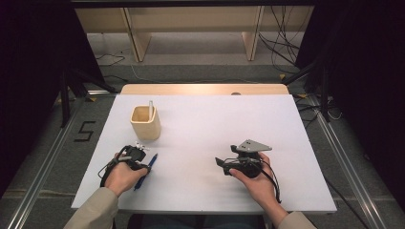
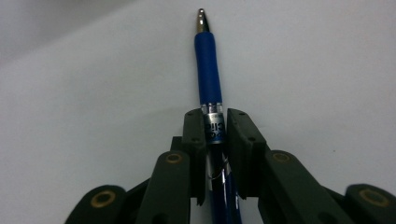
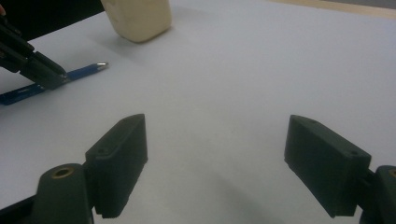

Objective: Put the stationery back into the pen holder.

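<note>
Nearest to us, our two forearms come in over the front edge of the white table [image 1: 200,191]. Our left hand [image 1: 122,176] wraps the left gripper [image 2: 215,128] from behind, knuckles up, and points it forward and down at the tabletop. Its jaws are clenched on the blue pen [image 2: 208,70], one pad on each side of the clear barrel just behind the blue grip sleeve. The pen lies flat on the table near its front left part, silver tip pointing away from us; in the right gripper view we see the same black jaws pinching it at the left edge.

Our right hand [image 1: 255,179] holds the right gripper [image 3: 217,163] low above the table with the palm turned inward, so the gripper points leftward towards the pen. Its jaws stand wide apart with nothing but bare table between them.

Farther back, beyond the pen, the wooden cup [image 1: 145,122] stands upright, a pale stick-like item leaning inside it.
</note>
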Motion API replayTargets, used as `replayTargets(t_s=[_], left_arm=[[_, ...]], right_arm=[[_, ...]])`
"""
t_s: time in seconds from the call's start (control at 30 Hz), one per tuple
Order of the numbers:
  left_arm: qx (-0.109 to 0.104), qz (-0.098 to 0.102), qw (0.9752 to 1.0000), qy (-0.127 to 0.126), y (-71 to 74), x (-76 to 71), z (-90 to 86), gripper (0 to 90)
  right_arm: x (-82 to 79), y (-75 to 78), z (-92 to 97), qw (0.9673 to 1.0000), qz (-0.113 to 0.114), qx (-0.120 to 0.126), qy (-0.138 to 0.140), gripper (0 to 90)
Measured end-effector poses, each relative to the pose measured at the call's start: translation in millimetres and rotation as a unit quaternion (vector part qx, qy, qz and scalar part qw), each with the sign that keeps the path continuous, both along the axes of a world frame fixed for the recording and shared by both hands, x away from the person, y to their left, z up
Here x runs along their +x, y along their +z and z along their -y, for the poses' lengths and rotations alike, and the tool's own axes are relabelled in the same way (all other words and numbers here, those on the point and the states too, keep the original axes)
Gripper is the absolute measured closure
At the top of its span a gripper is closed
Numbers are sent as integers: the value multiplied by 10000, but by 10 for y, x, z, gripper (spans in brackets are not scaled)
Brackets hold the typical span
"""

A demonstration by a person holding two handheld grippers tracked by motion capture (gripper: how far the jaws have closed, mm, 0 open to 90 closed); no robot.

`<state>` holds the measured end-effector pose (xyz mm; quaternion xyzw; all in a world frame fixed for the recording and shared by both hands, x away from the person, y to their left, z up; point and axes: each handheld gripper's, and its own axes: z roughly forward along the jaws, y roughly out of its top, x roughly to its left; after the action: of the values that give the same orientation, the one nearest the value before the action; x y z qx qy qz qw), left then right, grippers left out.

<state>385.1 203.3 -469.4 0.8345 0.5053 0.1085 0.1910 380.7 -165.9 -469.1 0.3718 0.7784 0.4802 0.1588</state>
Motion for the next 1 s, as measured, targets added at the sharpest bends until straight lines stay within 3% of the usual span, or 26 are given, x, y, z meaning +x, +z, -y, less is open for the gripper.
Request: replayTargets(t_s=[0.23,0.63,0.83,1.0], left_arm=[[35,25,10000,-35,-1,-3,3,791],[-86,101,9999,-95,8,-8,-10,792],[-286,404,9987,-150,65,-17,-34,792],[-606,801,9948,-186,102,-16,-75,792]], right_arm=[[-1,2,0,10000,-3,3,-7,221],[-2,7,5,10000,-3,11,-14,221],[-4,8,6,10000,4,11,-8,221],[-4,8,8,10000,12,8,-4,221]])
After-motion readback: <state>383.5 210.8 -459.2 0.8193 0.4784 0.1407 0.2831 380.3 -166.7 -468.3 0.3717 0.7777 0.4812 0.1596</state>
